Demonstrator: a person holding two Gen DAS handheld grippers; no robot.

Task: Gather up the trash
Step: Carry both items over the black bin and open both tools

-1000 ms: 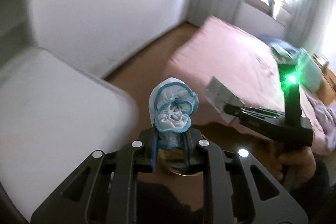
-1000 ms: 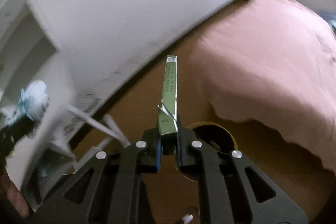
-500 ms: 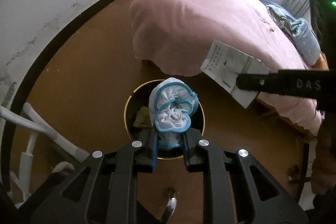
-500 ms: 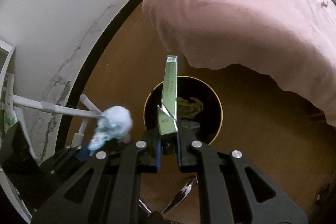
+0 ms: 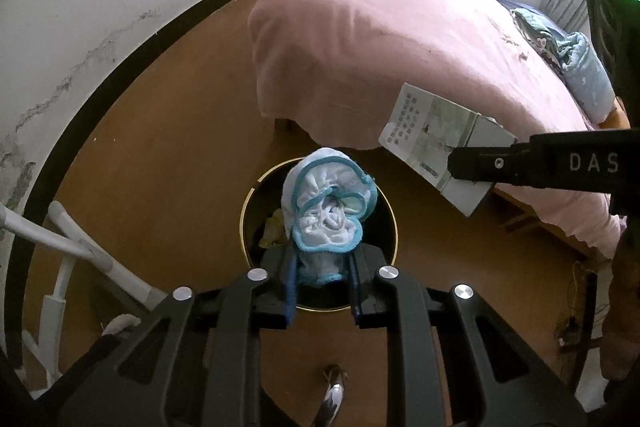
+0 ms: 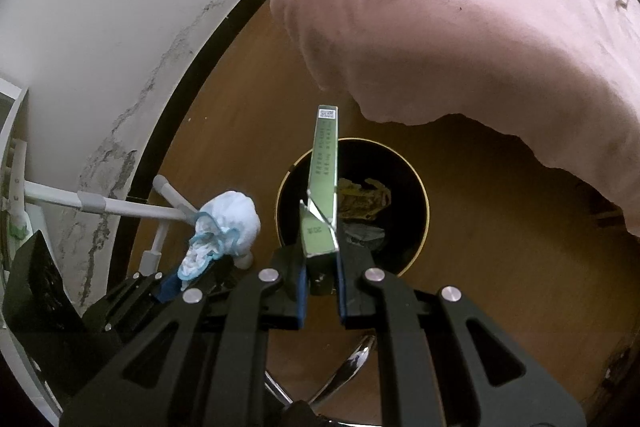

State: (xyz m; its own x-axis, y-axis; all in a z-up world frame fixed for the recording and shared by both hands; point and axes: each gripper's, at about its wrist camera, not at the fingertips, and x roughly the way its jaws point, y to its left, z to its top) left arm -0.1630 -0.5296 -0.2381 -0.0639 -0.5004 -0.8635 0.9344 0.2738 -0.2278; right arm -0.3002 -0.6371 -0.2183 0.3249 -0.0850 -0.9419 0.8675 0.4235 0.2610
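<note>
My left gripper (image 5: pixel 322 287) is shut on a crumpled white cloth with blue trim (image 5: pixel 326 205) and holds it above a round black bin with a gold rim (image 5: pixel 394 227). My right gripper (image 6: pixel 322 291) is shut on a flat pale green carton (image 6: pixel 324 187), held edge-on above the same bin (image 6: pixel 426 211). Crumpled trash (image 6: pixel 362 199) lies inside the bin. In the left wrist view the carton (image 5: pixel 436 143) and the right gripper (image 5: pixel 450 163) are at the right. In the right wrist view the cloth (image 6: pixel 224 227) and the left gripper (image 6: pixel 192 277) are at the left.
A bed with a pink cover (image 5: pixel 400 47) stands close behind the bin on the brown floor (image 5: pixel 168 163). A white wall with a dark skirting (image 6: pixel 176 99) runs on the left. A white tube frame (image 6: pixel 120 205) stands by the wall. A chair leg (image 6: pixel 352 359) shows below.
Both grippers swung down from facing the wall and bed until they look down at the bin. Both hold their items over it, steadier and closer than half a second ago.
</note>
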